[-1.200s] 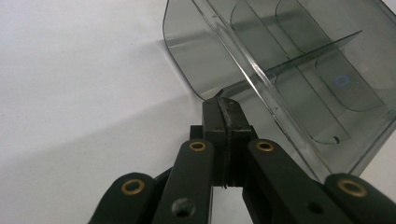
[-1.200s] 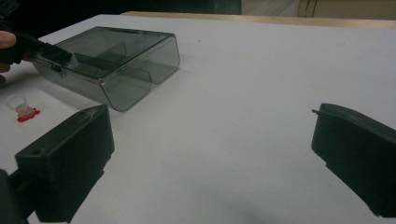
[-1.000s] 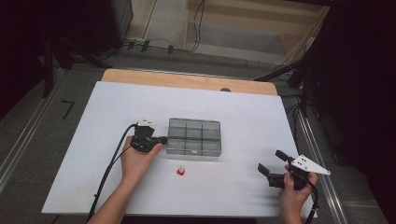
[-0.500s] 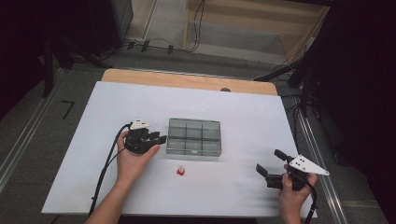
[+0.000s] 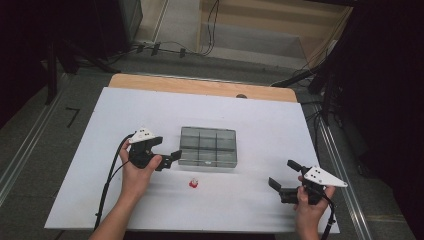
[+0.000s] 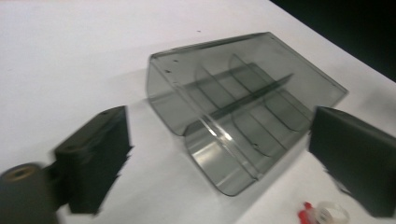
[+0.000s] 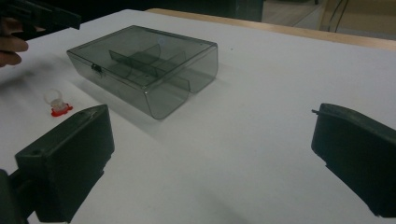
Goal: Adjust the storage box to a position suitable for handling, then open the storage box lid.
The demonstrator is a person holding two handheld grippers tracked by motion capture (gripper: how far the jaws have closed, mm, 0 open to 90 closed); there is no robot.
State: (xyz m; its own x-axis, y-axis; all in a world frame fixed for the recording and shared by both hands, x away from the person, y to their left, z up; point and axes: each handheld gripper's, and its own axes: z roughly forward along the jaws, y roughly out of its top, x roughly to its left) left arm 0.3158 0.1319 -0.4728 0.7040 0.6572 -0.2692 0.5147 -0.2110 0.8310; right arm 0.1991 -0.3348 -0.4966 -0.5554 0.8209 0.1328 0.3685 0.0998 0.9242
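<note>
Compartment box (image 5: 207,146), smoky clear plastic, lid closed, mid-table.
Left gripper (image 5: 169,153) near its left end, right gripper (image 5: 282,177) near-right; both wide open, empty; small red-based object (image 5: 193,183), possibly a ring.

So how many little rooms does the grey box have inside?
6, as the high view shows: the grey box splits into two rows of three, one row along the far side, one along the near side. Its lid looks shut.
</note>
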